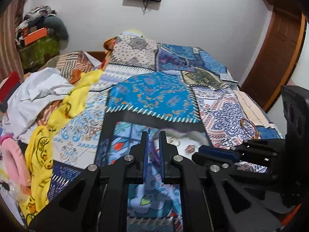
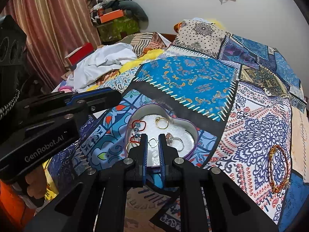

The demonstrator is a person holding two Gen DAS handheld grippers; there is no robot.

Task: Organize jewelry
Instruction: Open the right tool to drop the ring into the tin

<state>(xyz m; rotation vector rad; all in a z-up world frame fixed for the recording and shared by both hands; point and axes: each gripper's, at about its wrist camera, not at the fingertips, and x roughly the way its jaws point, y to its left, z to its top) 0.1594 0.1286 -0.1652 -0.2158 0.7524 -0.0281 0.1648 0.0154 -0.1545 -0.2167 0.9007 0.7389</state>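
Observation:
A heart-shaped tin with a purple rim (image 2: 194, 135) lies open on the patchwork bedspread; it also shows in the left wrist view (image 1: 193, 134). Inside are gold hoop rings (image 2: 161, 123), red thread pieces (image 2: 138, 124), silver rings (image 2: 178, 144) and a thin silver ring (image 2: 153, 142). My right gripper (image 2: 153, 136) hovers over the tin, jaws slightly apart, nothing clearly held. My left gripper (image 1: 154, 134) sits at the tin's left rim with a narrow gap and holds nothing. A red-and-gold beaded bracelet (image 2: 278, 168) lies on the bedspread to the right, also visible in the left wrist view (image 1: 250, 126).
White and yellow clothes (image 1: 48, 100) and a pink fluffy item (image 1: 13, 160) are piled on the bed's left. A red box (image 2: 82, 55) sits near the curtain. A pillow (image 2: 200, 32) lies at the head. A wooden door (image 1: 278, 52) stands at right.

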